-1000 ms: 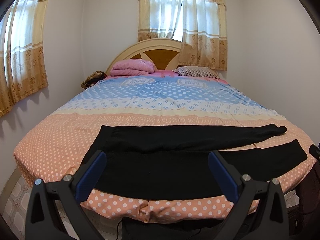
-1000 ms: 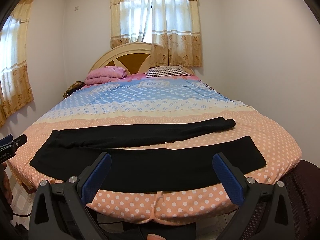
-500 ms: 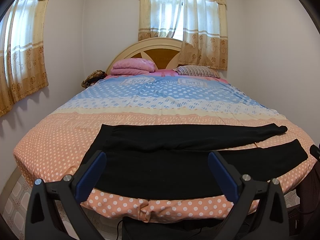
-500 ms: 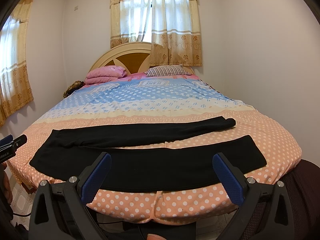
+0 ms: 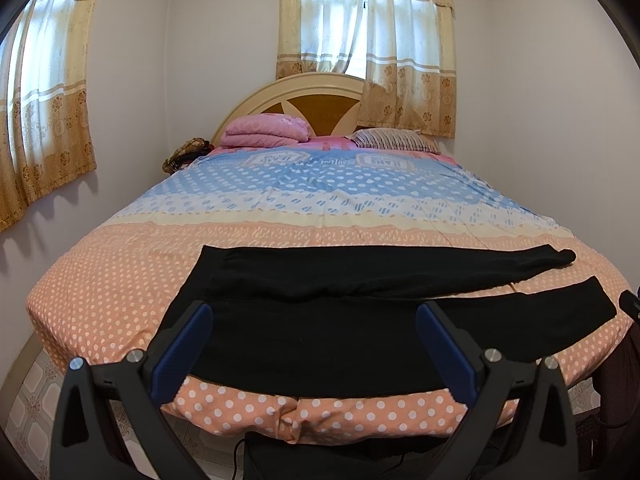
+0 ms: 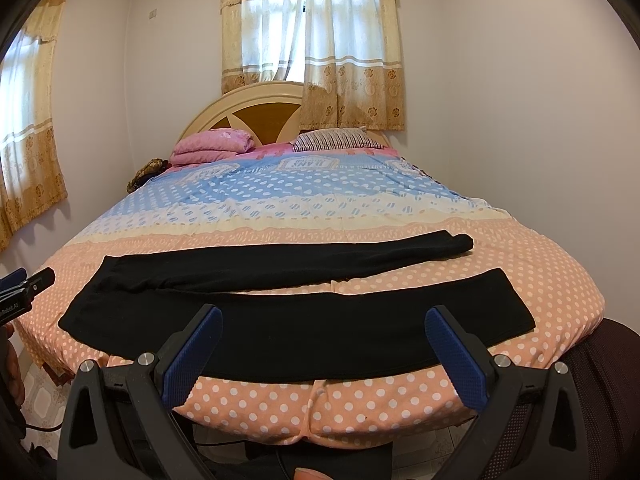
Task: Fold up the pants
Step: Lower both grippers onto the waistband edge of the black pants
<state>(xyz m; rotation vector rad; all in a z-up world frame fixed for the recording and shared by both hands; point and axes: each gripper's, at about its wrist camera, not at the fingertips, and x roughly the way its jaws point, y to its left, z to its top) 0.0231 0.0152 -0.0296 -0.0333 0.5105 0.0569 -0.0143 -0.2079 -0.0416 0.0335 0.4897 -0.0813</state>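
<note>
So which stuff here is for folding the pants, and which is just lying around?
For the job:
black pants
left gripper, open
right gripper, open
bed they lie on

Just lying around:
pink folded blanket
striped pillow
curtains

The right gripper (image 6: 322, 330) hangs with jaws spread wide, nothing between the blue pads (image 6: 456, 360); just beyond its tips black pants (image 6: 304, 332) lie flat across the near edge of the bed (image 6: 360, 408), legs parted, running rightward; far left of the tongs, what seems the other gripper (image 6: 28, 284) pokes in.
</note>
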